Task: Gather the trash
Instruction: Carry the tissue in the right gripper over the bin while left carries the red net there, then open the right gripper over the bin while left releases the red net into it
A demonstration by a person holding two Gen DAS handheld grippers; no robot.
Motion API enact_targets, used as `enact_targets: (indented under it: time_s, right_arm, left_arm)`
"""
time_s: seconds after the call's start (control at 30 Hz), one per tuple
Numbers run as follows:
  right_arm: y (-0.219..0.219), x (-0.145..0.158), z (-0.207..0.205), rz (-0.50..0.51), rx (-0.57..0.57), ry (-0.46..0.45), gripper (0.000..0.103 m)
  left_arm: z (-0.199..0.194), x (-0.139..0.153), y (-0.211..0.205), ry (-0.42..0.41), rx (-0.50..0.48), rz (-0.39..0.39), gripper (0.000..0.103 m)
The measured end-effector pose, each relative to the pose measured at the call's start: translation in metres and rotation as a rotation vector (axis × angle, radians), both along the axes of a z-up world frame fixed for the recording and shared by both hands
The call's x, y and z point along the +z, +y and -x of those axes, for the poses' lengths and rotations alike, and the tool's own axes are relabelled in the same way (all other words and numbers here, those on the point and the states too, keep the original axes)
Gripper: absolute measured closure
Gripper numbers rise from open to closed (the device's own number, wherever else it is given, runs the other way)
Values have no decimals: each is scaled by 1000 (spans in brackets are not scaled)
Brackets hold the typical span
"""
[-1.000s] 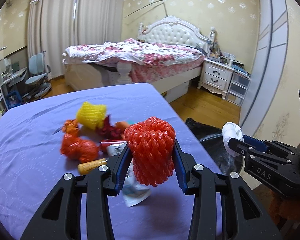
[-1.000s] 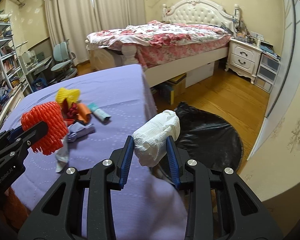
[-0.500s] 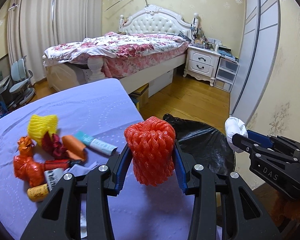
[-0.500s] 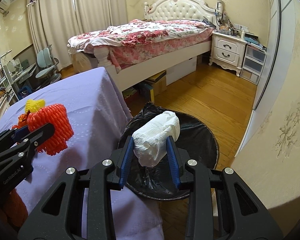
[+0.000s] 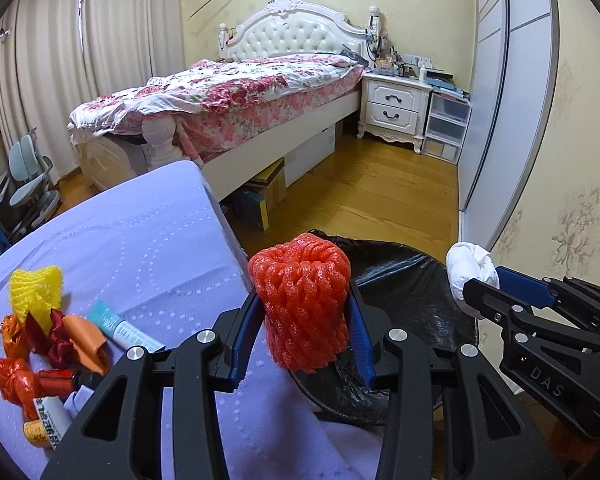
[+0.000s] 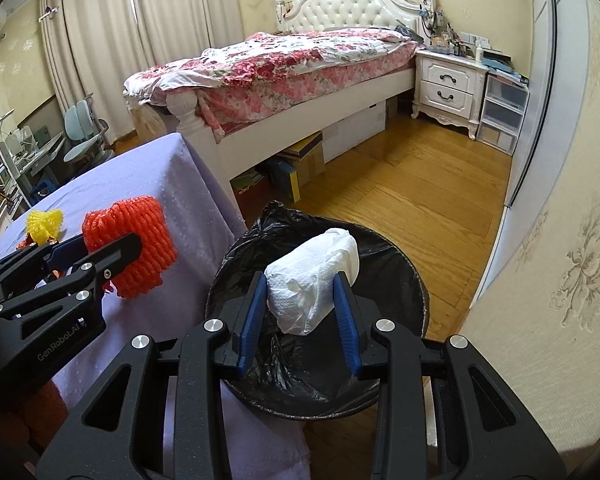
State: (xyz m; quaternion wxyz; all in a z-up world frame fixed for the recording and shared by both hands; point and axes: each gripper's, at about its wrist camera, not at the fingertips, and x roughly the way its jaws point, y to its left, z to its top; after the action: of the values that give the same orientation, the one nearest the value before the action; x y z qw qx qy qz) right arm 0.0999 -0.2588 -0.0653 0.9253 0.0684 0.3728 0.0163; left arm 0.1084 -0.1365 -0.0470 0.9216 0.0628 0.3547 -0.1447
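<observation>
My left gripper is shut on a red foam fruit net and holds it over the table's right edge, beside the bin. It also shows in the right wrist view. My right gripper is shut on a crumpled white paper wad and holds it above the open black-lined trash bin. The wad shows at the right of the left wrist view, over the bin.
A purple-clothed table carries more trash at its left: a yellow foam net, orange and red wrappers, a small tube. A bed, nightstand and wood floor lie beyond.
Both grippers have swung right, off the table middle toward the bin. The white wad now hangs over the bin's opening; the red net has reached the table's edge.
</observation>
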Motion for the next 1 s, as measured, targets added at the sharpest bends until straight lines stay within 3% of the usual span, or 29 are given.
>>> enact_targets:
  time_s: [0.1,0.13,0.2,0.27,0.67,1.0]
  right_arm:
    - [-5,-2,-4,-3,-6,0,68]
    - [-6,-2,-5,-5,-10,0,66]
    - [-9,-2,-5,-10,-24,-6,50]
    - [-11,-1,-4,-12,-40,-14,50]
    - [-11,-2,12,-36,-76,-3,44]
    - [23,1,27,-44,-23,3,44]
  left_arm:
    - [-2,-3,-3,14,-2,-2,52]
    - [-2,-4,-2,18,4,-5,45]
    - [-1,-6,-1,18,16,-4,35]
    - [0,-5,0,18,23,5,28]
    - [14,6,20,1,76,12,23]
    - [38,23,63,-16,153,35,23]
